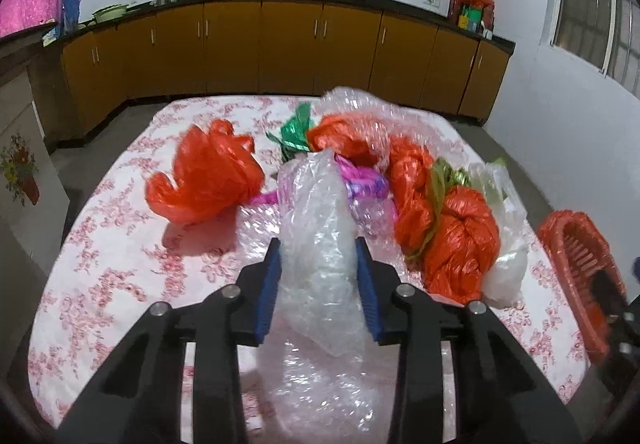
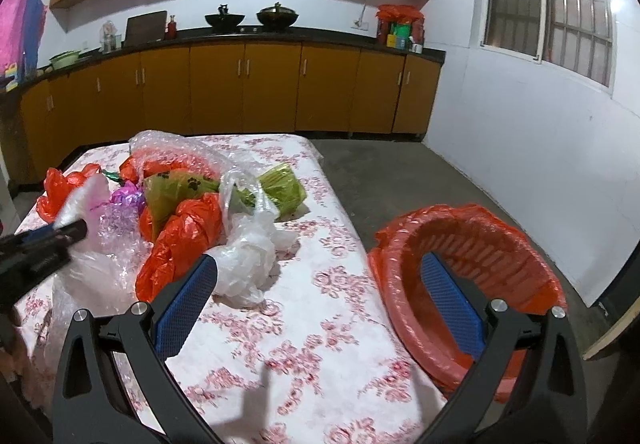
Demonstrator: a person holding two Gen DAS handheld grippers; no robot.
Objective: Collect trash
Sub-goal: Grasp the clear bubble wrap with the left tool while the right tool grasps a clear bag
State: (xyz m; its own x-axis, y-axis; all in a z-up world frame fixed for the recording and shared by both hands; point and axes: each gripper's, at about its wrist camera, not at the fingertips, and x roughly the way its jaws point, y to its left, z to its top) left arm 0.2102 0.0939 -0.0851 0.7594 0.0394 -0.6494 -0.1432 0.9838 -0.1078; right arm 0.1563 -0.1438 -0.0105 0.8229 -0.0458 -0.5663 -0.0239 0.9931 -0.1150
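Note:
A pile of plastic trash lies on the floral-clothed table (image 1: 100,264). It holds a loose red bag (image 1: 212,180), a knotted red bag (image 1: 460,252), green foil (image 1: 296,132), purple ribbon (image 1: 364,180) and a crumpled clear bubble wrap (image 1: 316,212). My left gripper (image 1: 318,244) is shut on the bubble wrap, its blue pads pressing both sides. In the right wrist view the left gripper (image 2: 76,232) shows at the left with plastic poking past its tip. My right gripper (image 2: 320,262) stands wide open above the cloth, nothing between its fingers, beside a white plastic bag (image 2: 248,260).
A red slatted basket (image 2: 452,214) lined with a red bag stands at the table's right edge, also seen as the basket (image 1: 576,244) in the left wrist view. An olive bag with paw prints (image 2: 180,188) lies in the pile. Kitchen cabinets and a counter run behind the table.

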